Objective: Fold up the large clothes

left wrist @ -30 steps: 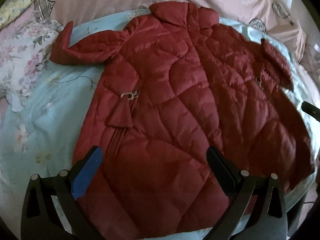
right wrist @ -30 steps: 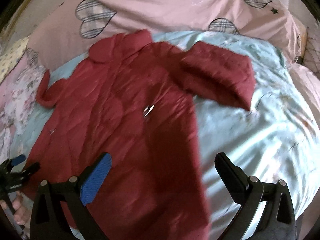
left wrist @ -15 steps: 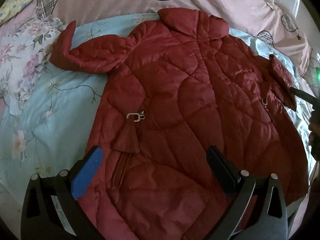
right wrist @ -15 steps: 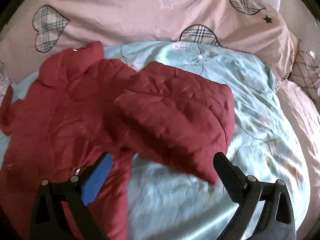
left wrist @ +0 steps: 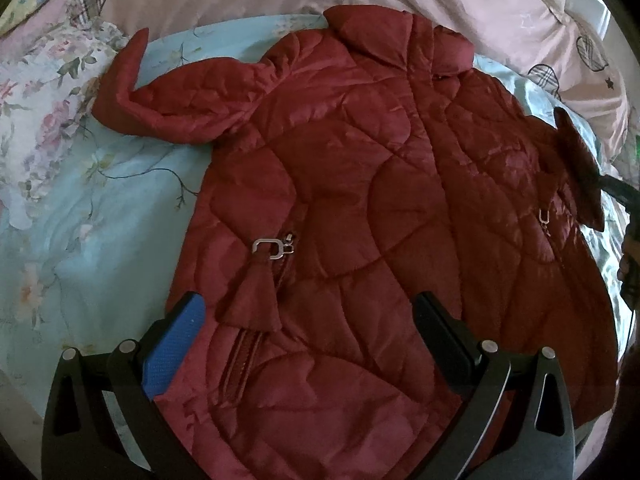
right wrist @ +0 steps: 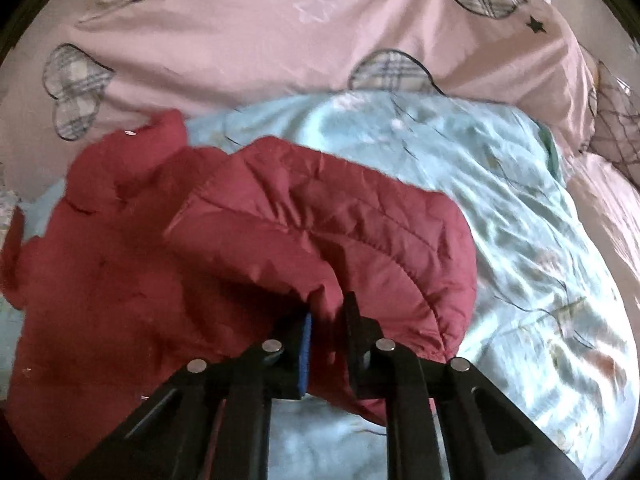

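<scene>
A dark red quilted coat (left wrist: 360, 200) lies spread flat on a light blue sheet (left wrist: 80, 240), collar toward the far side. My left gripper (left wrist: 308, 300) hovers open over the coat's lower part, just below a pocket flap with a metal clasp (left wrist: 272, 248); nothing is between its fingers. In the right wrist view the coat's right sleeve (right wrist: 340, 232) lies folded back beside the coat body (right wrist: 100, 280). My right gripper (right wrist: 328, 312) has its jaws closing, with the pads pressing on the bunched end of the sleeve.
A pink quilt with plaid hearts (right wrist: 280, 40) lies along the far side of the bed. A floral pillow (left wrist: 44, 92) sits at the left. Bare blue sheet (right wrist: 520, 240) stretches to the right of the sleeve. A hand (left wrist: 628, 276) shows at the left wrist view's right edge.
My right gripper moved right from over the coat body to the sleeve end and closed on it. The left gripper drifted a little over the coat and stayed open.
</scene>
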The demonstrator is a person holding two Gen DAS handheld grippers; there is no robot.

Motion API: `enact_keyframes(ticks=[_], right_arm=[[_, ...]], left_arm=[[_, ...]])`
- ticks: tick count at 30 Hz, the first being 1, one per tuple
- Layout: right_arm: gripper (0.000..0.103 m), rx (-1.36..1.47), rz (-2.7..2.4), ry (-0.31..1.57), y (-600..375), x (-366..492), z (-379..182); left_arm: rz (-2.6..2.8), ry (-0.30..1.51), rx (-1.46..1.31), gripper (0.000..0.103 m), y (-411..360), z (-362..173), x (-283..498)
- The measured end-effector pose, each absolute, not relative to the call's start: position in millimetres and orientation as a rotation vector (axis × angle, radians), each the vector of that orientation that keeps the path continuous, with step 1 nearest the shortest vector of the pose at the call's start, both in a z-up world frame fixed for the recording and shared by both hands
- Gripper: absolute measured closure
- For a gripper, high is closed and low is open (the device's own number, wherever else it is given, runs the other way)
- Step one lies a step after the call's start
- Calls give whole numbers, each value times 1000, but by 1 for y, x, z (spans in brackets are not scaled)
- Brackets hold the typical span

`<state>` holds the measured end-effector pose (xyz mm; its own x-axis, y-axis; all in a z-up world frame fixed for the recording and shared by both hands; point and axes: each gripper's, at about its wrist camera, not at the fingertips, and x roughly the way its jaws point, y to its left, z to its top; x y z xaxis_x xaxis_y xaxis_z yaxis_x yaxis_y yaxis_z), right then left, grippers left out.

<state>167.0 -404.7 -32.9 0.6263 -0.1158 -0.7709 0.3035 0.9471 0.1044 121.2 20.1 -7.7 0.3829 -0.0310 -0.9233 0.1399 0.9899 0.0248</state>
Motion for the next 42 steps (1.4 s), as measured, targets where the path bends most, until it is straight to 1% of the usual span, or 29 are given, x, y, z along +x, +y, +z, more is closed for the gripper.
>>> enact_keyframes(ticks=[9, 16, 23, 27, 32, 36, 39, 40, 41, 42], right_arm=[[91, 320, 19, 730, -334, 184, 14], [91, 285, 198, 711, -250, 214, 24], [91, 244, 353, 768, -172, 249, -12], [91, 179, 413, 781, -135, 251, -37], [91, 175, 463, 791, -118, 253, -59], [87, 176, 478, 793, -111, 256, -64], [86, 172, 479, 796, -111, 257, -66], [85, 171, 481, 797, -111, 256, -66], [85, 170, 482, 797, -110, 256, -67], [84, 169, 483, 797, -110, 256, -67]], left_arm=[[-133, 1160, 91, 0, 25, -9, 128], [-169, 1151, 29, 0, 40, -4, 135], [-256, 1140, -106, 0, 66, 1, 158], [-303, 1130, -207, 0, 81, 1, 180], [-375, 1140, -328, 0, 87, -7, 225], [-451, 1182, -440, 0, 75, -23, 275], [-476, 1211, -492, 0, 64, -31, 302], [-481, 1221, -507, 4, 61, -35, 311], [-493, 1224, -518, 17, 57, -38, 318], [-501, 1233, -522, 37, 54, -41, 324]])
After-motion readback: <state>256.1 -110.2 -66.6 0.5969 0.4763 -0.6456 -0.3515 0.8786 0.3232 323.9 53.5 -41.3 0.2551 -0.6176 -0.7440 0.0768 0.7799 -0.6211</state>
